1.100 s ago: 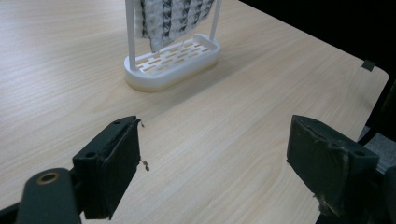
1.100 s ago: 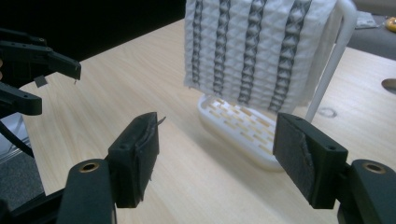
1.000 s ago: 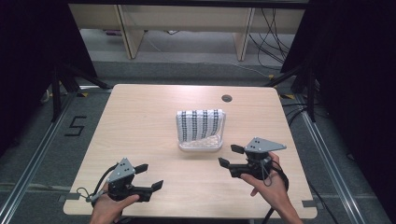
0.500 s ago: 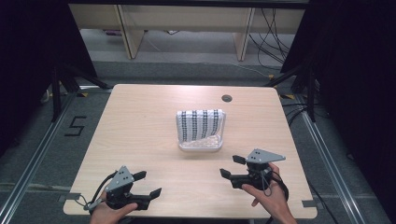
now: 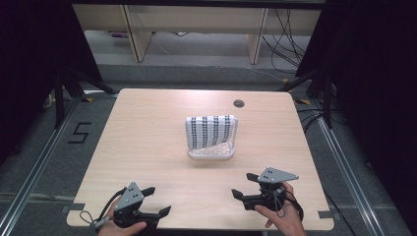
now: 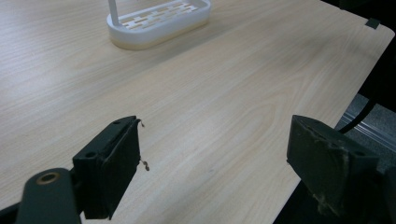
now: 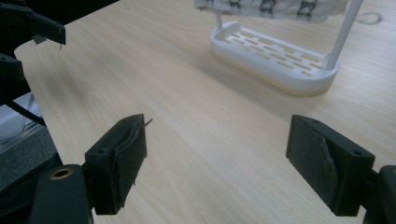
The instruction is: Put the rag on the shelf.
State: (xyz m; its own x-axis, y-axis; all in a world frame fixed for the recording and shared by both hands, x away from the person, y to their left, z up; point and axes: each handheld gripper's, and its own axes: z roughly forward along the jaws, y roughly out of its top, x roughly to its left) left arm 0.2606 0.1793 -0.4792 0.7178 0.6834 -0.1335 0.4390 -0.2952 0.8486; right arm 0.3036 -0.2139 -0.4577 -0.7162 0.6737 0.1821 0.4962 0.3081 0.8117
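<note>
Both hands drew back; left claw (image 5: 156, 200) and right claw (image 5: 243, 185) gape.

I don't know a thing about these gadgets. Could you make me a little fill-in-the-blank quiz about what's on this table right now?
1. The patterned cloth hangs over a white ____ in the middle of the table.
2. The left gripper and the right gripper both have their fingers ____, holding nothing.
3. Both grippers sit near the table's ____ edge, the one closest to the person.
4. The small dark round hole lies on the ____ side of the rack, away from the person.

Missing words: rack; open; near; far
</note>
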